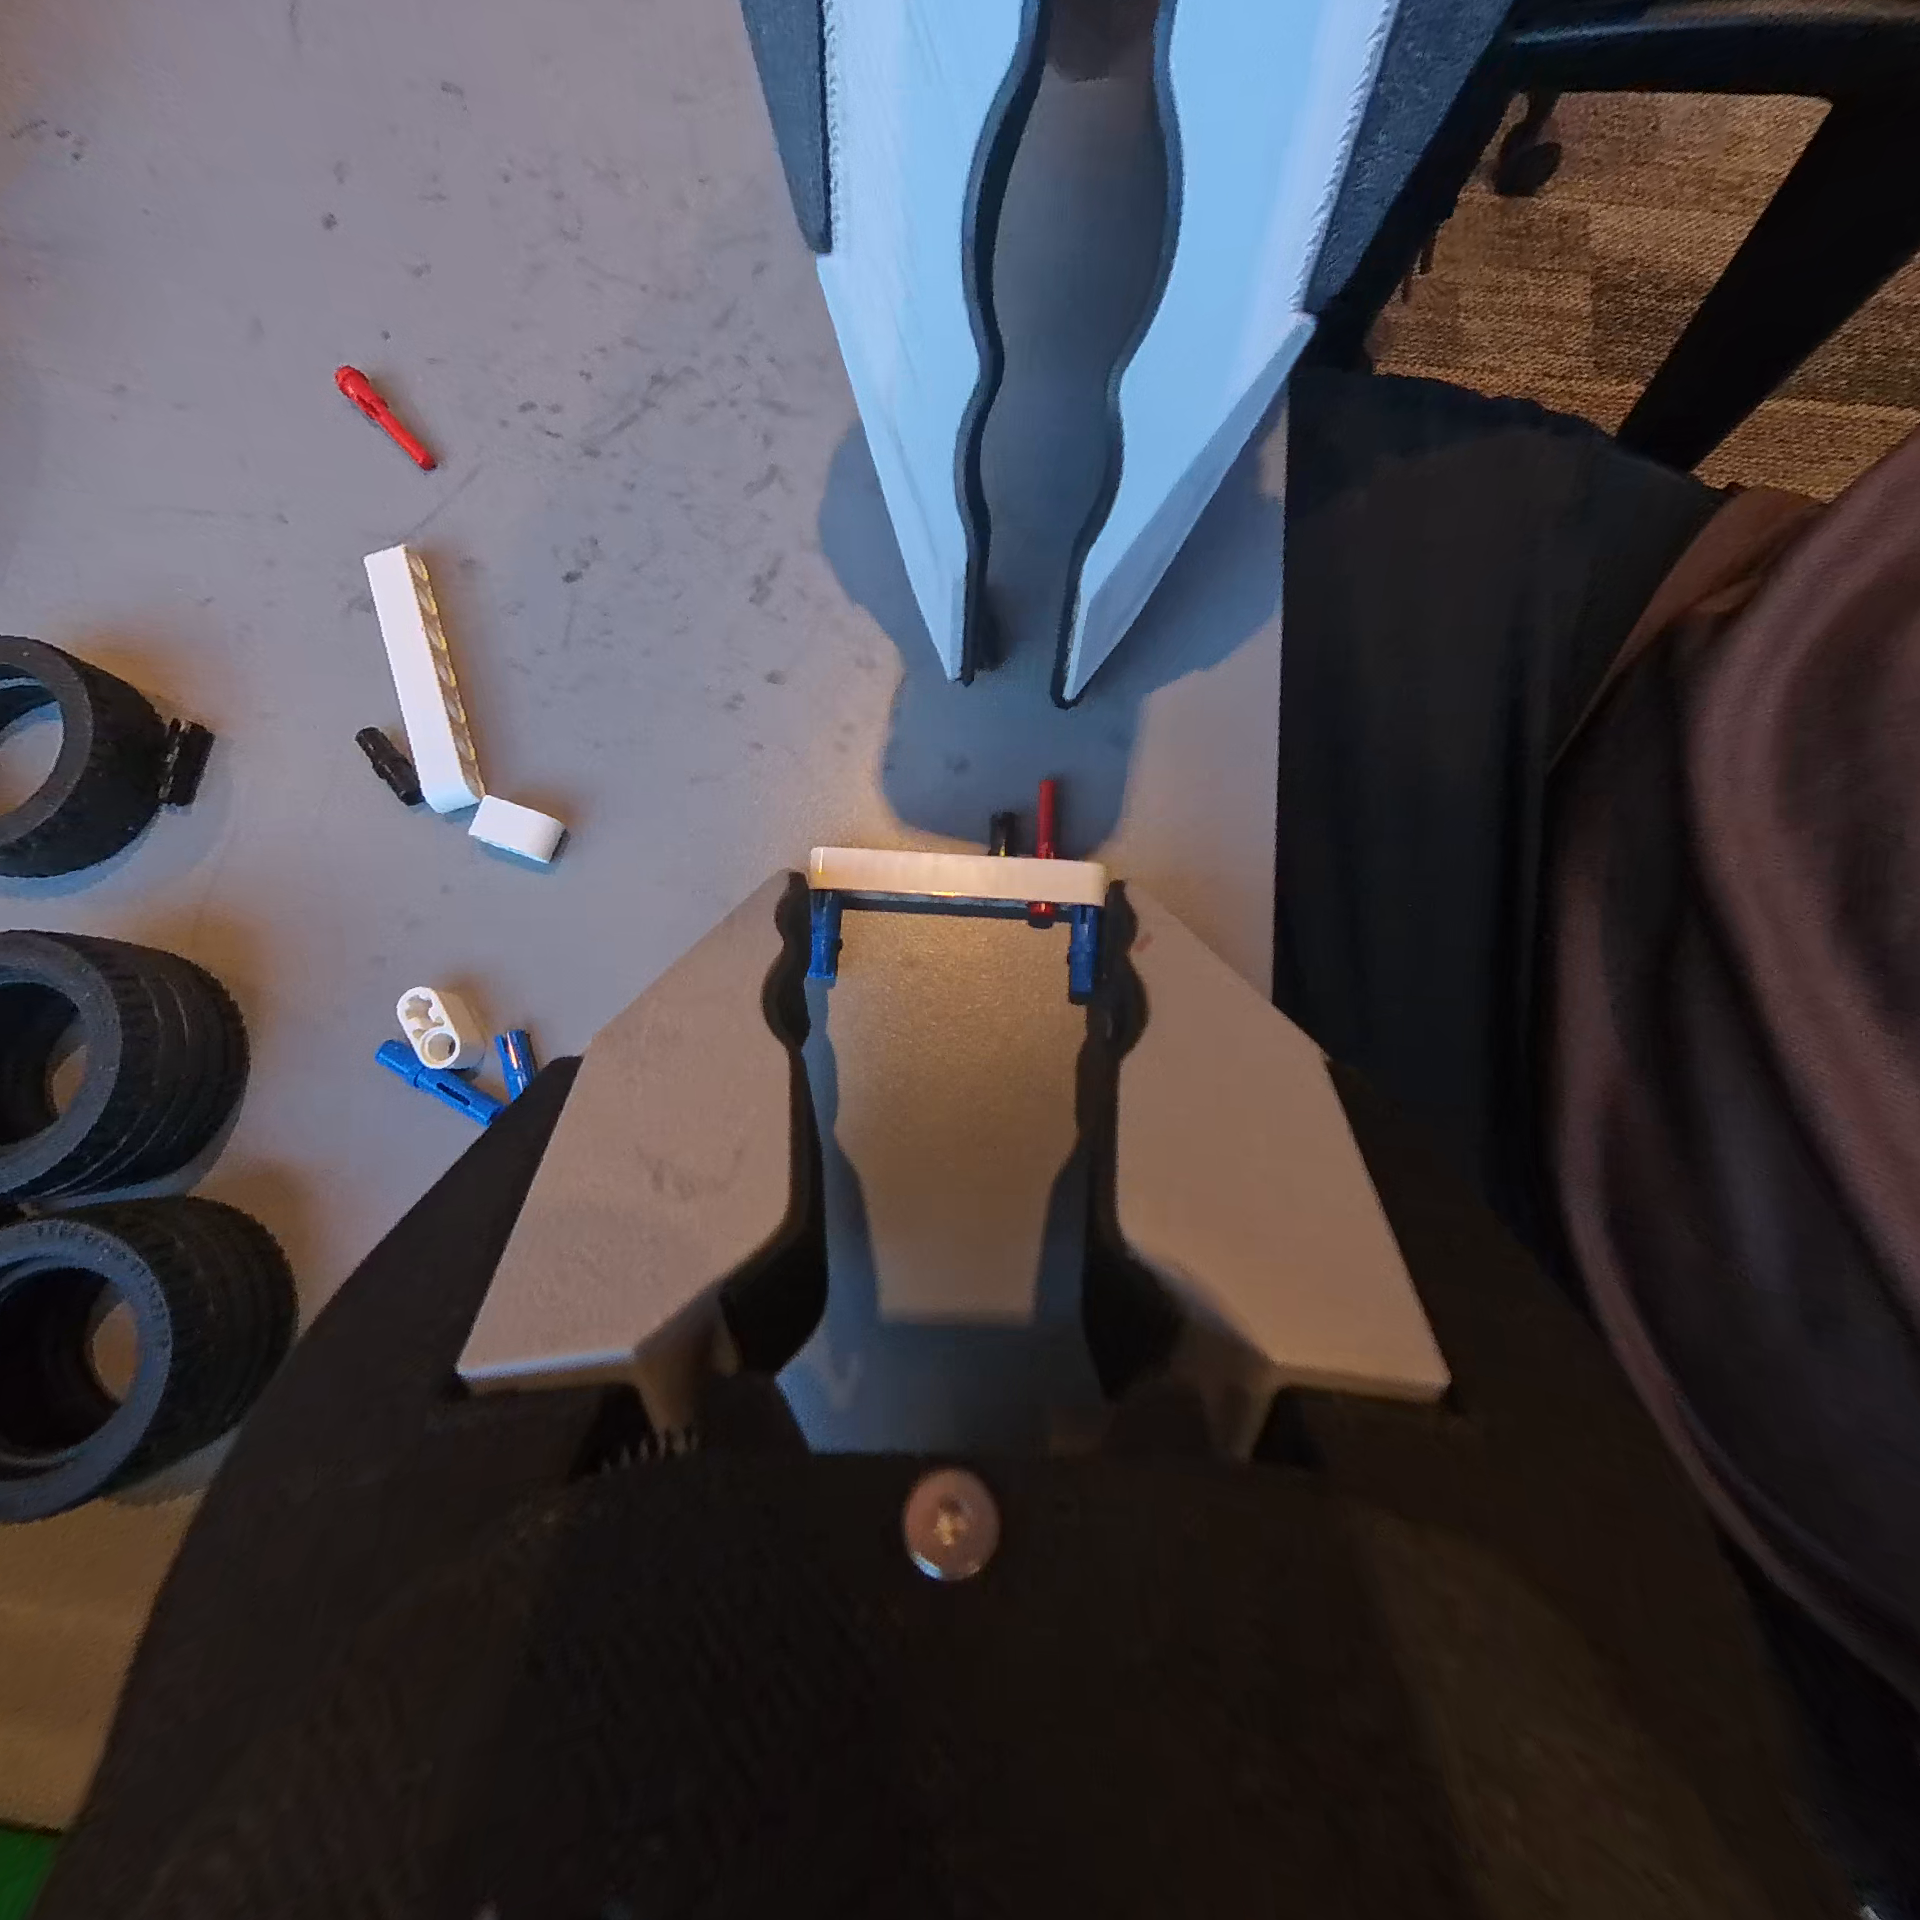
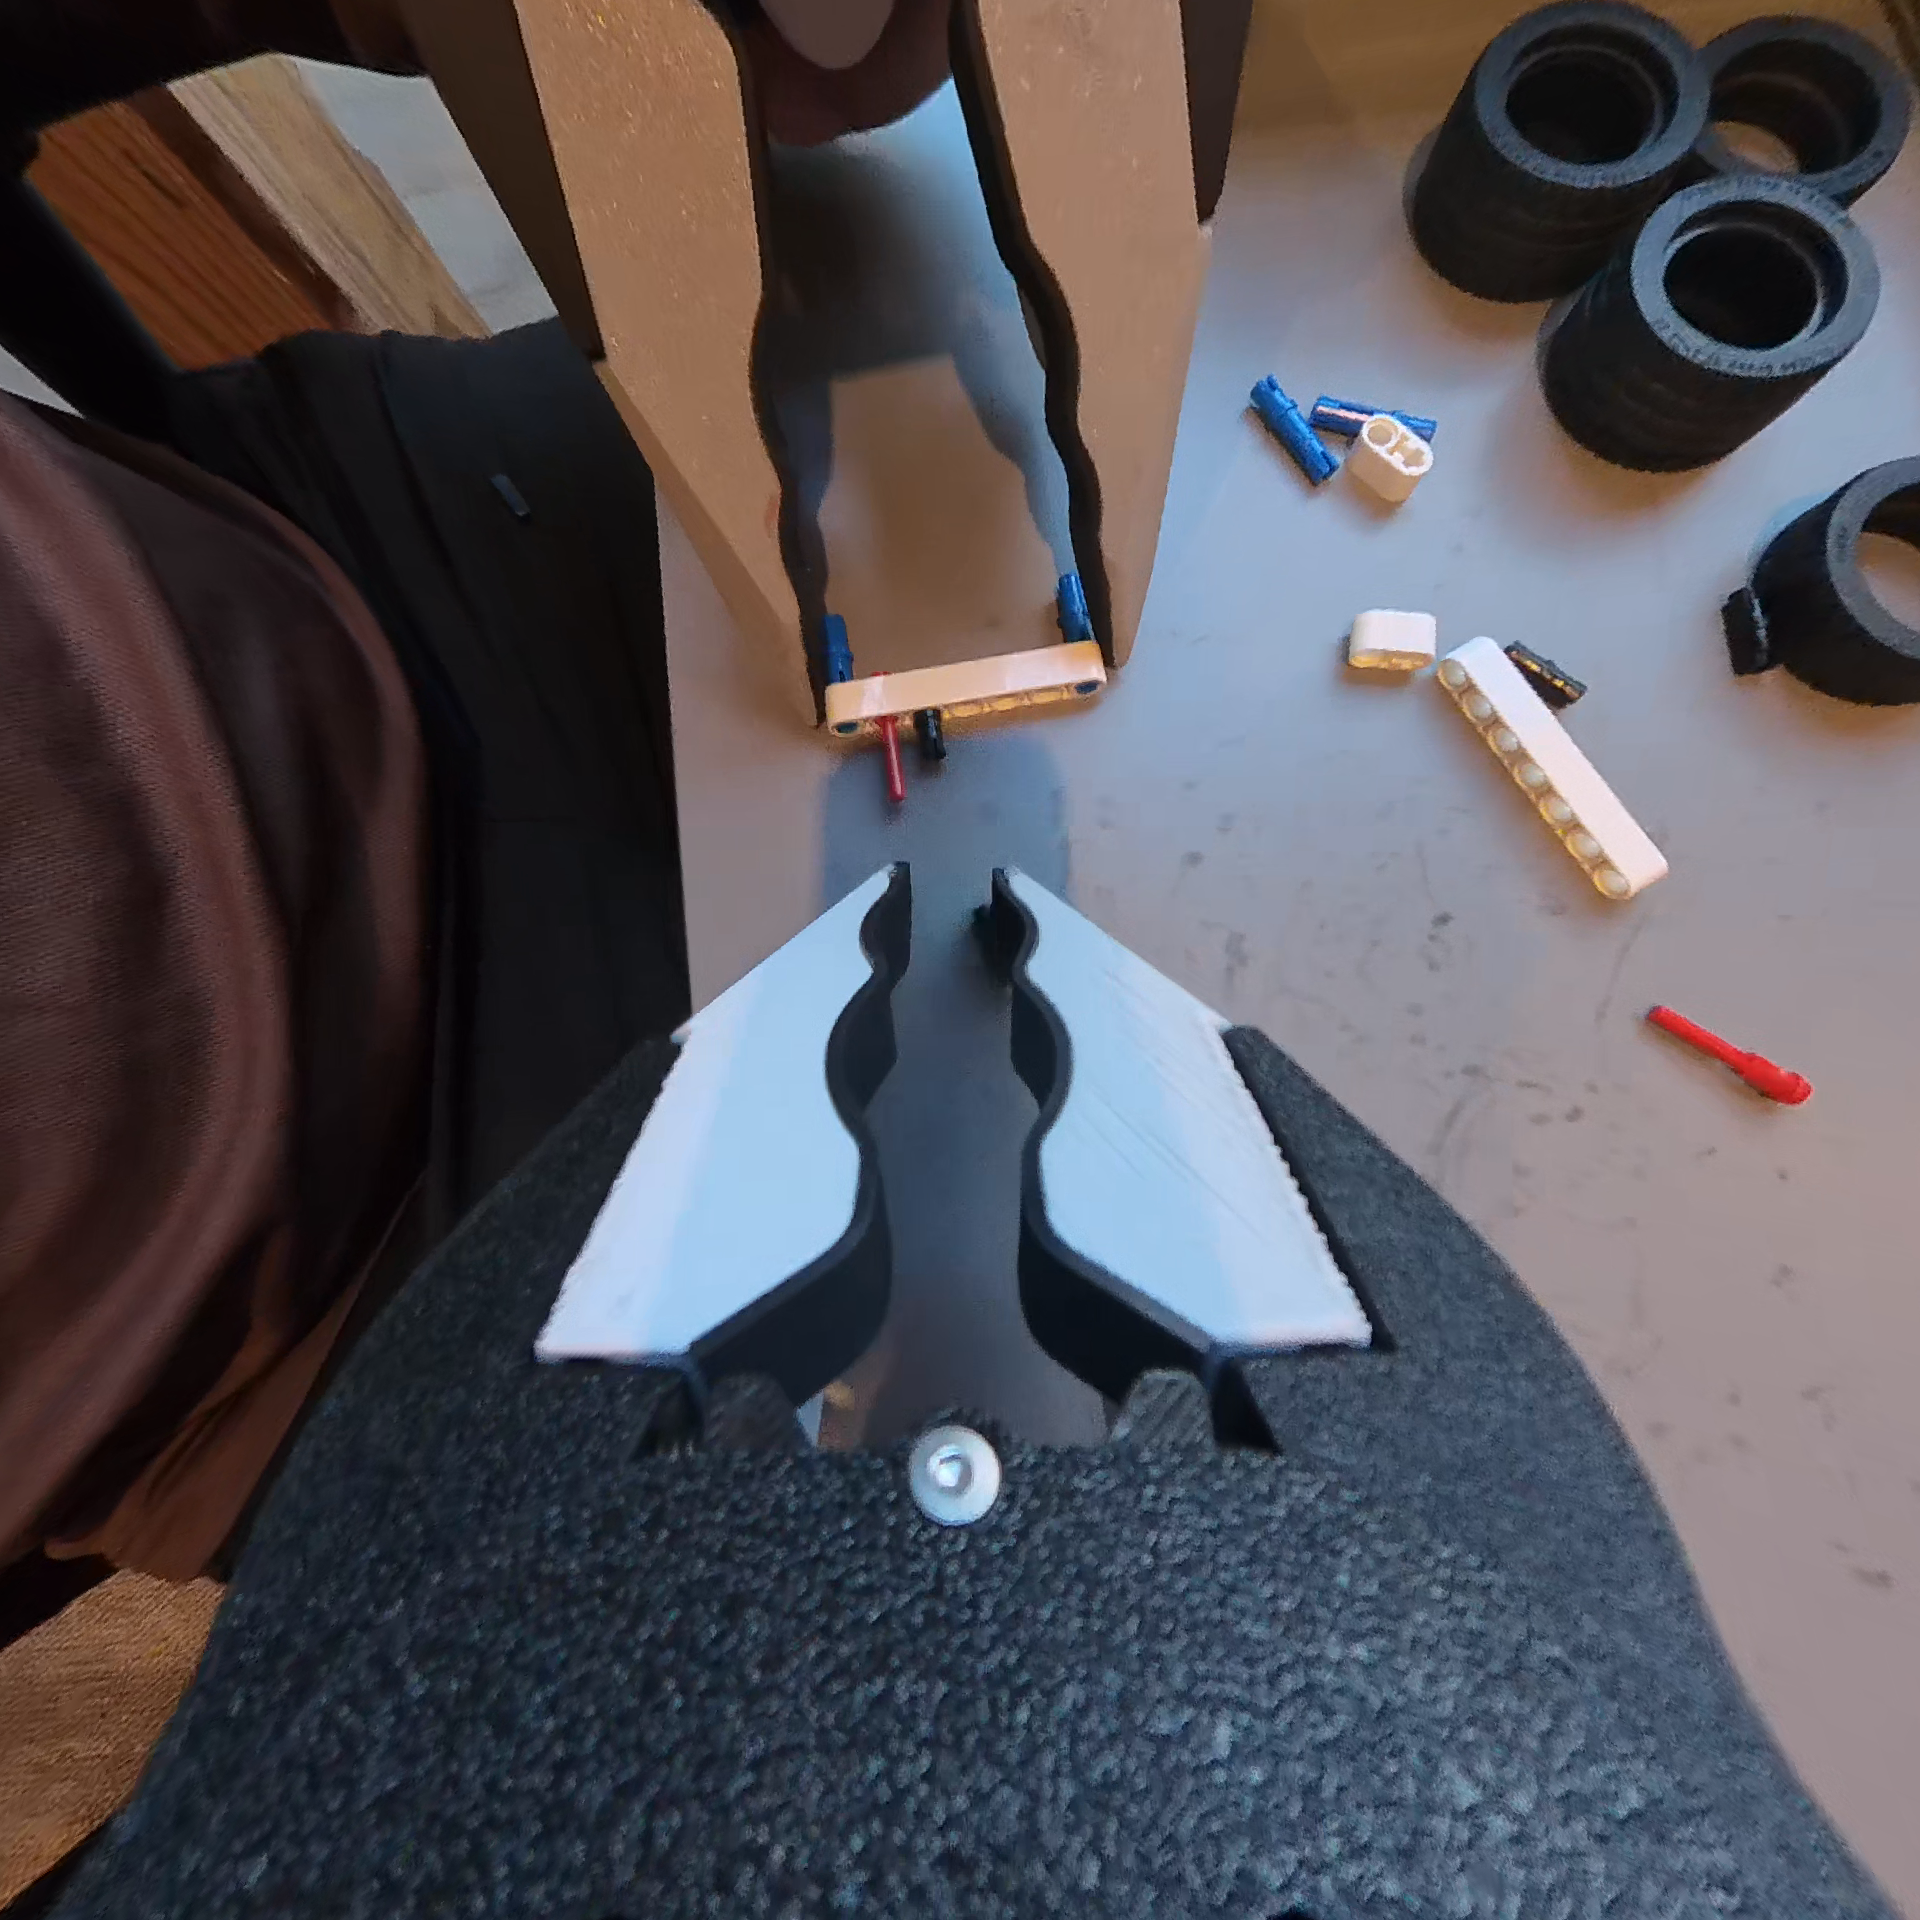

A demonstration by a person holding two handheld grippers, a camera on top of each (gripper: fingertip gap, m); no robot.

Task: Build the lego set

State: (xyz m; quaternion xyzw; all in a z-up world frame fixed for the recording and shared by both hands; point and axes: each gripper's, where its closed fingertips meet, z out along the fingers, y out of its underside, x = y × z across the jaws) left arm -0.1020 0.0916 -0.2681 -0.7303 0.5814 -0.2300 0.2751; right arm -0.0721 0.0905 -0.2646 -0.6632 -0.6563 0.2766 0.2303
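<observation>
My left gripper is shut on a white beam, gripping it end to end just above the grey table. Two blue pins stick out of the beam towards me. A red axle and a black pin stick out of its far side. The same beam shows in the right wrist view. My right gripper faces the beam a short way off, its jaws a little apart and empty; it also shows in the left wrist view.
Loose parts lie to the side: a long white beam, a short white piece, a black pin, a red axle, a white connector with blue pins, and several black tyres. The table edge and a person's clothing are close by. Left tips to right tips: about 4 cm. From the left gripper's tips to the short white piece is close to 5 cm. My right wrist view looks at it from another angle.
</observation>
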